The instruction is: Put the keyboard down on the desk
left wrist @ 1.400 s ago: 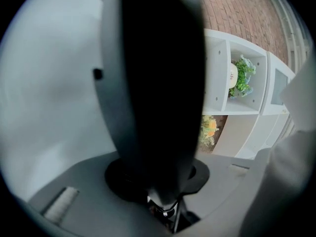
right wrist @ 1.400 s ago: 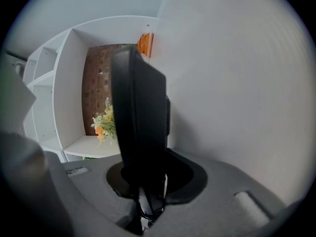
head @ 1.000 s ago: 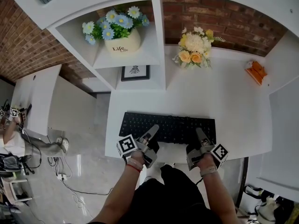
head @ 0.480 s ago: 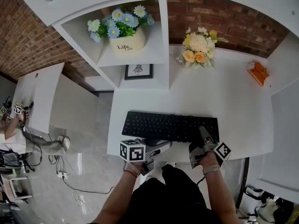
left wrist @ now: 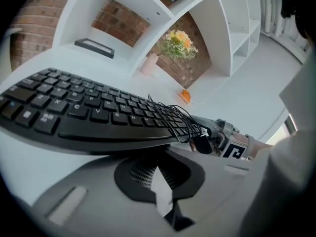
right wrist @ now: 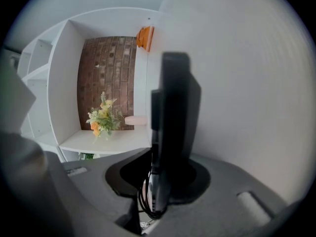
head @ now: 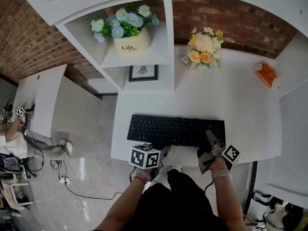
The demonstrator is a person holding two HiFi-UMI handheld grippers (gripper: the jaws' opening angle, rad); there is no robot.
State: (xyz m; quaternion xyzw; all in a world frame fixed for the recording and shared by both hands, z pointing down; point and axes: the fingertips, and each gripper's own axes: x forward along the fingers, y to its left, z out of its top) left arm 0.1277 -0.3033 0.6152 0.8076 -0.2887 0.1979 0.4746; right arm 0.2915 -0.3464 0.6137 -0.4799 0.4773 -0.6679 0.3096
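Keyboard point(head: 175, 130), one: lying on the surface point(head: 236, 100), right end pinched edgewise in the right hand-held gripper point(head: 210, 138). Its near edge is just ahead of the left hand-held gripper point(head: 162, 153), jaws spread and empty. Flower arrangements, two, well beyond both: blue flower pot point(head: 126, 30), yellow bouquet point(head: 204, 48).

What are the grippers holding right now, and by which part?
The right gripper is clamped on the keyboard at its right end, near the front corner. The left gripper holds nothing; it sits off the keyboard's front edge.
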